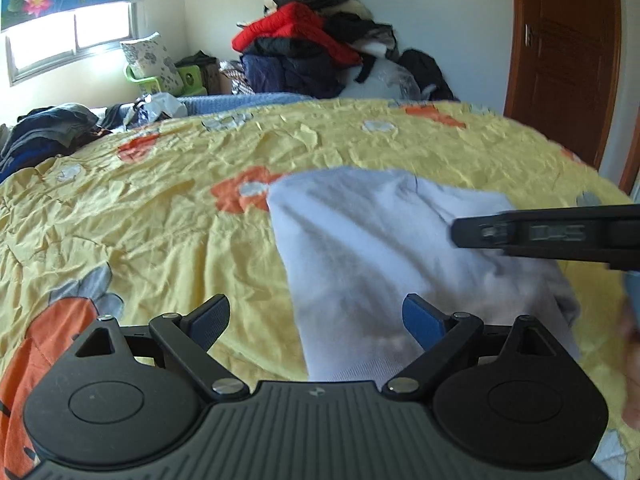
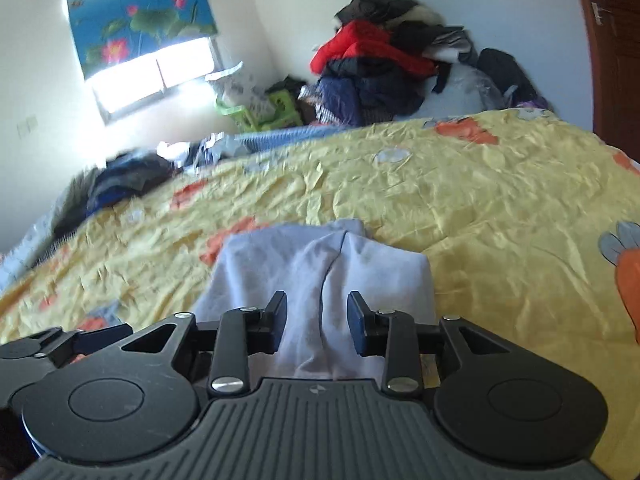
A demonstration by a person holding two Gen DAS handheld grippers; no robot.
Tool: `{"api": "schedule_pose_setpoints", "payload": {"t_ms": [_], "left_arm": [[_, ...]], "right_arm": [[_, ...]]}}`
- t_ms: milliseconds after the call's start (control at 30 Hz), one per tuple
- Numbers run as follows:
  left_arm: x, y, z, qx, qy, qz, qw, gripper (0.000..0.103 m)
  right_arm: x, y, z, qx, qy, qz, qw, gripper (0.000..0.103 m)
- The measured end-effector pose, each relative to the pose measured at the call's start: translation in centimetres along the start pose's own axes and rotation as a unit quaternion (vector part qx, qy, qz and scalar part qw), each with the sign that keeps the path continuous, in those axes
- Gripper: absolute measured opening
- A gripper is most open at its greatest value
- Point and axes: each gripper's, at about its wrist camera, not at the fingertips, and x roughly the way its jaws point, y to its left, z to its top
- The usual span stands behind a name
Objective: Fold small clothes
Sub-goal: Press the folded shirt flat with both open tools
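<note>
A small pale lilac garment [image 1: 384, 248] lies partly folded on the yellow flowered bedspread [image 1: 160, 216]. My left gripper [image 1: 316, 320] is open just above its near left edge, with the cloth reaching between the fingers. The right gripper comes in from the right over the garment in the left wrist view [image 1: 460, 232]. In the right wrist view the same garment [image 2: 320, 264] lies between and ahead of my right gripper [image 2: 317, 322], whose jaws are partly open with cloth between them and no clamp visible.
A heap of dark and red clothes [image 1: 316, 44] stands against the far wall. More dark clothes [image 1: 48, 132] lie at the bed's far left. A brown wooden door [image 1: 568, 60] is at the right. A window [image 1: 68, 40] is at the far left.
</note>
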Motion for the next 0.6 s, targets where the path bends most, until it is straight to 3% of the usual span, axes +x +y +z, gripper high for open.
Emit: {"api": "schedule_pose_setpoints", "payload": {"t_ms": [33, 100, 300, 600], "left_arm": [[0.1, -0.2, -0.3, 0.001, 0.002, 0.001, 1.0000, 0.094], [-0.1, -0.2, -0.7, -0.001, -0.003, 0.003, 1.0000, 0.094], [0.1, 0.4, -1.0, -0.020, 0.002, -0.004, 0.9998, 0.096], [0.2, 1.9, -1.5, -0.048, 0.001, -0.034, 0.9983, 0.099]], "right_arm": [[1.3, -0.2, -0.2, -0.005, 0.021, -0.009, 1.000, 0.038], [1.7, -0.2, -0.6, -0.006, 0.013, -0.009, 1.000, 0.039], [-2.0, -0.2, -1.8, 0.037, -0.026, 0.007, 0.999, 0.044], [-6.2, -4.3, -3.7, 0.120, -0.029, 0.028, 0.992, 0.076]]}}
